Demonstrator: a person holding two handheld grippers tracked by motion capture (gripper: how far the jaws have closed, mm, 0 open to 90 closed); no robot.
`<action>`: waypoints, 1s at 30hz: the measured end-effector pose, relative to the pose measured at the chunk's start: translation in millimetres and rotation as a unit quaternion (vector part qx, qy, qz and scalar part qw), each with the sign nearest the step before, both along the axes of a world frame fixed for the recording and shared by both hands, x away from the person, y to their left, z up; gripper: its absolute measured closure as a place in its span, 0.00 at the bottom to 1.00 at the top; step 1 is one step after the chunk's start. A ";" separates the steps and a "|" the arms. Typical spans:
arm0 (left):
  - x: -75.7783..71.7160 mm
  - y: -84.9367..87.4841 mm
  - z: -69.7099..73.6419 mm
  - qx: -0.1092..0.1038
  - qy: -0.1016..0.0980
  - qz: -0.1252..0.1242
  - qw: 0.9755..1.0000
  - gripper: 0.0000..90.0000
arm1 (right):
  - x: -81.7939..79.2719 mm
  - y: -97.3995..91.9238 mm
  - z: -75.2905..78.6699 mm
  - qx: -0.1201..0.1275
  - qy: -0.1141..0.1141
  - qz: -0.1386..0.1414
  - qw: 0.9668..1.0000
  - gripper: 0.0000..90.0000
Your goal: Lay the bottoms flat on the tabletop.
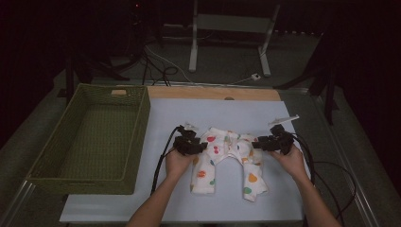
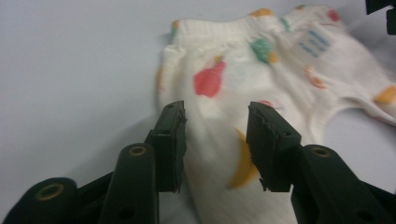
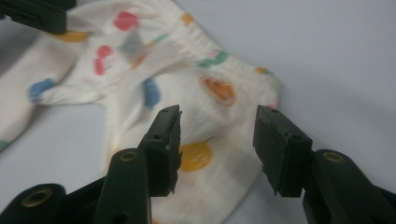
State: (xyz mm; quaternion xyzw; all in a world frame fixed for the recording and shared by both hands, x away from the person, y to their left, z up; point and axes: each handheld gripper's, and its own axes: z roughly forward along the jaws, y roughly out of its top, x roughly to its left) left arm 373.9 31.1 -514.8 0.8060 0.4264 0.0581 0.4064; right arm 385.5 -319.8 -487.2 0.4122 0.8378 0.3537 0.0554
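A pair of cream baby pants [image 1: 230, 158] printed with coloured fruit lies flat on the white table mat [image 1: 142, 203], waistband away from the person and both legs pointing back toward them, well to the right of the green wicker basket [image 1: 94, 137]. The left gripper [image 1: 202, 146] sits at the pants' left waist edge, its jaws spread above the cloth with nothing pinched. The right gripper [image 1: 255, 144] sits at the pants' right waist edge, jaws likewise spread, the fabric lying loose beneath them.

cream fruit-print baby pants [image 1: 229, 158], flat, legs twd person
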 end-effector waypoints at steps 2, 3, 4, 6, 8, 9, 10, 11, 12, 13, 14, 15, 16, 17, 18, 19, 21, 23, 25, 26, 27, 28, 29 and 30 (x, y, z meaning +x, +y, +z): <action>-5.6 1.3 1.7 -0.004 0.001 -0.005 1.000 0.60 | -8.3 -1.1 0.5 -0.002 -0.004 0.003 1.000 0.53; -9.2 1.8 2.6 -0.007 -0.001 -0.008 1.000 0.59 | -11.9 -2.6 0.0 0.000 -0.003 0.003 1.000 0.52; -12.7 1.8 3.6 -0.002 -0.003 -0.012 1.000 0.58 | -15.7 -3.8 -0.2 0.001 -0.002 0.003 1.000 0.51; -20.9 2.8 5.2 -0.003 -0.005 -0.021 1.000 0.57 | -23.2 -6.4 -0.7 0.000 -0.005 0.003 1.000 0.49; -29.6 3.1 6.4 0.001 -0.007 -0.026 1.000 0.55 | -31.0 -8.6 -0.8 0.001 -0.007 0.002 1.000 0.47; -34.0 4.3 6.2 -0.002 -0.008 -0.030 1.000 0.55 | -34.3 -10.3 -1.1 0.002 -0.008 0.004 1.000 0.45; -38.2 4.8 5.7 0.001 -0.006 -0.033 0.999 0.55 | -37.4 -11.1 -1.2 0.004 -0.005 0.001 1.000 0.44; -42.5 5.4 5.0 0.004 -0.004 -0.036 0.999 0.54 | -40.4 -12.5 -1.2 0.005 -0.003 0.002 1.000 0.44; -47.0 6.2 3.8 0.003 -0.002 -0.039 0.999 0.54 | -43.2 -14.0 -1.4 0.004 -0.005 0.001 1.000 0.43; -50.9 7.2 2.6 0.006 0.000 -0.042 0.999 0.54 | -46.0 -15.5 -1.8 0.006 -0.007 0.001 1.000 0.42; -54.6 8.1 1.4 0.009 0.003 -0.044 0.999 0.53 | -48.7 -16.2 -2.4 0.011 -0.006 0.001 1.000 0.42; -58.5 9.2 0.4 0.011 0.004 -0.044 0.999 0.51 | -50.9 -17.2 -3.1 0.008 -0.006 0.002 1.000 0.41; -62.5 10.7 -0.8 0.014 0.004 -0.046 0.999 0.51 | -53.4 -17.3 -3.6 0.003 -0.005 0.002 1.000 0.40; -66.2 12.2 -2.2 0.015 0.007 -0.047 0.999 0.51 | -56.1 -17.5 -3.8 0.005 -0.003 0.001 1.000 0.40; -70.0 14.2 -3.3 0.015 0.011 -0.049 0.999 0.51 | -58.4 -18.2 -4.3 0.007 -0.004 0.002 1.000 0.40; -70.0 14.2 -3.3 0.015 0.011 -0.049 0.999 0.51 | -58.4 -18.2 -4.3 0.007 -0.004 0.002 1.000 0.40; -79.6 17.4 -5.3 0.020 0.016 -0.053 0.998 0.51 | -63.6 -18.9 -4.6 0.002 -0.004 0.004 1.000 0.40; -84.5 19.0 -5.8 0.014 0.020 -0.065 0.998 0.59 | -65.1 -18.9 -4.6 0.002 -0.005 0.006 1.000 0.41; -87.9 19.7 -7.1 0.017 0.030 -0.082 0.996 0.75 | -66.6 -17.6 -4.1 0.003 -0.005 0.007 1.000 0.41; -89.0 19.5 -7.7 0.022 0.029 -0.091 0.995 0.82 | -66.8 -17.2 -4.2 0.002 -0.006 0.009 1.000 0.41; -89.5 18.9 -8.5 0.027 0.030 -0.097 0.994 0.86 | -67.2 -16.0 -4.1 0.000 -0.006 0.011 1.000 0.41; -89.4 18.6 -9.1 0.025 0.033 -0.101 0.994 0.90 | -67.6 -14.9 -4.1 0.000 -0.008 0.012 1.000 0.41; -89.2 18.1 -9.7 0.029 0.035 -0.105 0.993 0.93 | -67.6 -14.7 -4.1 0.000 -0.009 0.014 1.000 0.41; -89.6 17.0 -10.1 0.031 0.034 -0.106 0.993 0.96 | -68.0 -13.5 -4.0 0.000 -0.006 0.012 1.000 0.42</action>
